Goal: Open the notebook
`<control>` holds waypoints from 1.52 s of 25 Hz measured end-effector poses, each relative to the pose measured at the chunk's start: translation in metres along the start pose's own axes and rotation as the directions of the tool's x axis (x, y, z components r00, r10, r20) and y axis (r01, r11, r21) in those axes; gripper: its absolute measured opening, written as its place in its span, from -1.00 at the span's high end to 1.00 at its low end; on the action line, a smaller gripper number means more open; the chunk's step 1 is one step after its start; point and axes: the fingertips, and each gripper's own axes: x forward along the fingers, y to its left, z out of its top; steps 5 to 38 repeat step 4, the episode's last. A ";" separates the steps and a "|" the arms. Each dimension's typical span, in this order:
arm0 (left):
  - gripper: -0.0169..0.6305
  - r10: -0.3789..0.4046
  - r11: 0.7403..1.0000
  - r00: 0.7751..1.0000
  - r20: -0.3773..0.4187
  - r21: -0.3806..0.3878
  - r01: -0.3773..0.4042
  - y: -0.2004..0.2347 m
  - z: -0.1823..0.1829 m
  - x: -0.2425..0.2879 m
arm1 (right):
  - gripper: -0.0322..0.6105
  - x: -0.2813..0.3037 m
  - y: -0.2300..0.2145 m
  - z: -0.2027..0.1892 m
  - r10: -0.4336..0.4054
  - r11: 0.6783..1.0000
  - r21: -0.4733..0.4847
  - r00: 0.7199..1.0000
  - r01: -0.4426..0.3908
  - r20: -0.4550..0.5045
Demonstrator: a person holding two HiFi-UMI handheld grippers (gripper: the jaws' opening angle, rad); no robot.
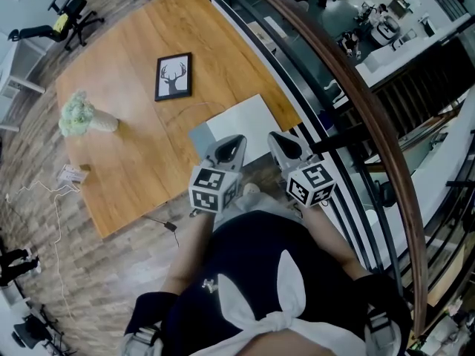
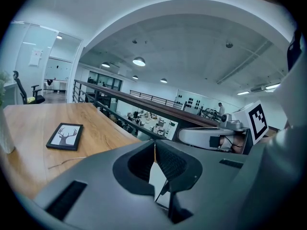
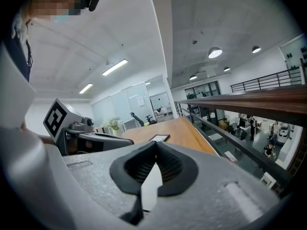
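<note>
Left tongs [image 1: 234, 141] and right tongs [image 1: 279, 139] both closed and empty, near edge of the notebook [image 1: 241, 119] hidden behind them.

We saw a wooden table [image 1: 133, 136] stretching away ahead of both pairs of jaws. The notebook [image 1: 245, 124] lay flat on its near edge, right under the jaw tips of the left gripper [image 1: 231, 145] and the right gripper [image 1: 282, 143]; we could not tell whether they touched it. A framed deer picture [image 1: 174, 76] lay flat further ahead, left of the left jaws and well apart from them. A thin wire [image 2: 64, 162] ran between that frame and the jaws. A pale bouquet [image 1: 78, 115] lay on its side far to the jaws' left.
</note>
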 end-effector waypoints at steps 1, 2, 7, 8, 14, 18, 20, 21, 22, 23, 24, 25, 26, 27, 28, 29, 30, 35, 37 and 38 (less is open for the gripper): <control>0.87 -0.001 1.000 1.000 0.001 0.002 0.001 0.000 0.001 0.000 | 0.91 0.001 0.000 0.000 0.001 1.000 0.000 1.000 -0.001 0.000; 0.87 -0.002 1.000 1.000 0.003 0.003 0.002 0.000 0.001 0.000 | 0.91 0.001 0.000 0.000 0.002 1.000 0.000 1.000 -0.002 -0.001; 0.87 -0.001 1.000 1.000 0.004 0.006 0.001 0.000 0.002 0.000 | 0.91 0.002 0.001 0.000 0.005 1.000 -0.001 1.000 -0.005 -0.003; 0.87 -0.001 1.000 1.000 0.004 0.006 0.001 0.000 0.002 0.000 | 0.91 0.002 0.001 0.000 0.005 1.000 -0.001 1.000 -0.005 -0.003; 0.87 -0.001 1.000 1.000 0.004 0.006 0.001 0.000 0.002 0.000 | 0.91 0.002 0.001 0.000 0.005 1.000 -0.001 1.000 -0.005 -0.003; 0.87 -0.001 1.000 1.000 0.004 0.006 0.001 0.000 0.002 0.000 | 0.91 0.002 0.001 0.000 0.005 1.000 -0.001 1.000 -0.005 -0.003; 0.87 -0.001 1.000 1.000 0.004 0.006 0.001 0.000 0.002 0.000 | 0.91 0.002 0.001 0.000 0.005 1.000 -0.001 1.000 -0.005 -0.003; 0.87 -0.001 1.000 1.000 0.004 0.006 0.001 0.000 0.002 0.000 | 0.91 0.002 0.001 0.000 0.005 1.000 -0.001 1.000 -0.005 -0.003; 0.87 -0.001 1.000 1.000 0.004 0.006 0.001 0.000 0.002 0.000 | 0.91 0.002 0.001 0.000 0.005 1.000 -0.001 1.000 -0.005 -0.003; 0.87 -0.001 1.000 1.000 0.004 0.006 0.001 0.000 0.002 0.000 | 0.91 0.002 0.001 0.000 0.005 1.000 -0.001 1.000 -0.005 -0.003; 0.87 -0.001 1.000 1.000 0.004 0.006 0.001 0.000 0.002 0.000 | 0.91 0.002 0.001 0.000 0.005 1.000 -0.001 1.000 -0.005 -0.003; 0.87 -0.001 1.000 1.000 0.004 0.006 0.001 0.000 0.002 0.000 | 0.91 0.002 0.001 0.000 0.005 1.000 -0.001 1.000 -0.005 -0.003; 0.87 -0.001 1.000 1.000 0.004 0.006 0.001 0.000 0.002 0.000 | 0.91 0.002 0.001 0.000 0.005 1.000 -0.001 1.000 -0.005 -0.003; 0.87 -0.001 1.000 1.000 0.004 0.006 0.001 0.000 0.002 0.000 | 0.91 0.002 0.001 0.000 0.005 1.000 -0.001 1.000 -0.005 -0.003; 0.87 -0.001 1.000 1.000 0.004 0.006 0.001 0.000 0.002 0.000 | 0.91 0.002 0.001 0.000 0.005 1.000 -0.001 1.000 -0.005 -0.003; 0.87 -0.001 1.000 1.000 0.004 0.006 0.001 0.000 0.002 0.000 | 0.91 0.002 0.001 0.000 0.005 1.000 -0.001 1.000 -0.005 -0.003; 0.87 -0.001 1.000 1.000 0.004 0.006 0.001 0.000 0.002 0.000 | 0.91 0.002 0.001 0.000 0.005 1.000 -0.001 1.000 -0.005 -0.003; 0.87 -0.001 1.000 1.000 0.004 0.006 0.001 0.000 0.002 0.000 | 0.91 0.002 0.001 0.000 0.005 1.000 -0.001 1.000 -0.005 -0.003; 0.87 -0.001 1.000 1.000 0.004 0.006 0.001 0.000 0.002 0.000 | 0.91 0.002 0.001 0.000 0.005 1.000 -0.001 1.000 -0.005 -0.003; 0.87 -0.001 1.000 1.000 0.004 0.006 0.001 0.000 0.002 0.000 | 0.91 0.002 0.001 0.000 0.005 1.000 -0.001 1.000 -0.005 -0.003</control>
